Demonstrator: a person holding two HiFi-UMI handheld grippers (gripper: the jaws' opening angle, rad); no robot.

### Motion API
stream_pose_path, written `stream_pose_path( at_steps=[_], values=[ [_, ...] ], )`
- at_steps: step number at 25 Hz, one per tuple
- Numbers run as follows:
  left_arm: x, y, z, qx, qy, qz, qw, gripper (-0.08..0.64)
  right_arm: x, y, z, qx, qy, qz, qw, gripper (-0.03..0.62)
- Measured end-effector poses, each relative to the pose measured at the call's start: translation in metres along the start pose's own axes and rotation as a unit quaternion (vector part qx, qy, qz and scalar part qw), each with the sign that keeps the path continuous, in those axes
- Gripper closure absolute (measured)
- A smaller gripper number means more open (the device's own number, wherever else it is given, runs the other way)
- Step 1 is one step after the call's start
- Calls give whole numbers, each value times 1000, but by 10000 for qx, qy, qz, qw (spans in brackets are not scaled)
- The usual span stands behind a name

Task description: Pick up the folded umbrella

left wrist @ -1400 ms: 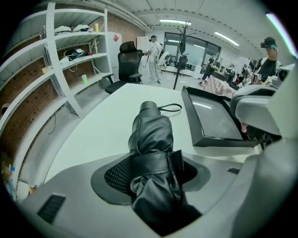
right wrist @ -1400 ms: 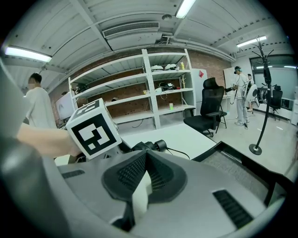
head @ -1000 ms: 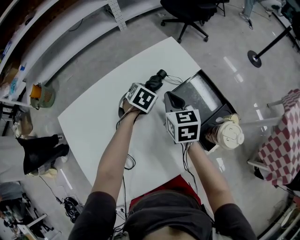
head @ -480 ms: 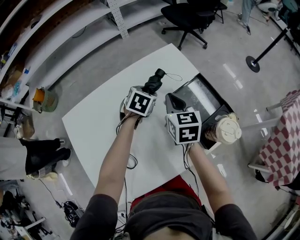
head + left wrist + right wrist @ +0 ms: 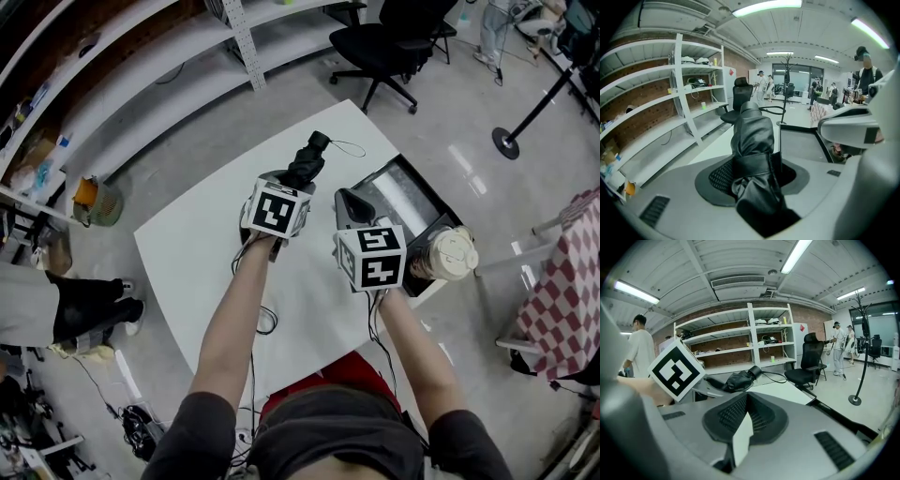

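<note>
The folded black umbrella (image 5: 305, 167) hangs above the white table (image 5: 197, 253), its handle end pointing away from me and its thin wrist cord (image 5: 349, 148) trailing off the tip. My left gripper (image 5: 281, 187) is shut on its lower part. In the left gripper view the umbrella (image 5: 752, 150) fills the gap between the pads of the left gripper (image 5: 752, 176). My right gripper (image 5: 352, 204) hovers just to the right, shut, holding nothing. The right gripper view looks over the closed right gripper (image 5: 746, 401) at the umbrella (image 5: 738, 379).
A black tray with a grey floor (image 5: 403, 197) sits at the table's right corner, a lidded paper cup (image 5: 450, 255) beside it. Beyond the table stand an office chair (image 5: 394, 37) and white shelving (image 5: 141, 84). A checked cloth (image 5: 562, 281) lies at far right.
My left gripper has risen with the umbrella, lifting it off the table and away from me. The right gripper has risen a little alongside it.
</note>
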State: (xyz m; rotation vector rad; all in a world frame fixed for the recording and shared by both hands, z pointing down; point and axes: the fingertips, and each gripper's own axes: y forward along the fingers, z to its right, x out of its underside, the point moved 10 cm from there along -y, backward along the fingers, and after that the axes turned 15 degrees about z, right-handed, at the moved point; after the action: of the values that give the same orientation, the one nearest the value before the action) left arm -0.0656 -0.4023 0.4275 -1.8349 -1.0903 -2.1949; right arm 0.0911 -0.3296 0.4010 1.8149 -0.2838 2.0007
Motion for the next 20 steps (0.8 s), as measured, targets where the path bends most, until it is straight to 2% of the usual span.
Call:
stream_pose_path(
  at_steps=[8,20],
  values=[
    [-20,-37,1,-172,-152,642,9977,336,-17,-8,-12,-56,-97,180,9998,574],
    [-33,-97,5,-433,-366,1478,9874,335,-39,-19,-25,-99,-227,435,9987,574]
  ],
)
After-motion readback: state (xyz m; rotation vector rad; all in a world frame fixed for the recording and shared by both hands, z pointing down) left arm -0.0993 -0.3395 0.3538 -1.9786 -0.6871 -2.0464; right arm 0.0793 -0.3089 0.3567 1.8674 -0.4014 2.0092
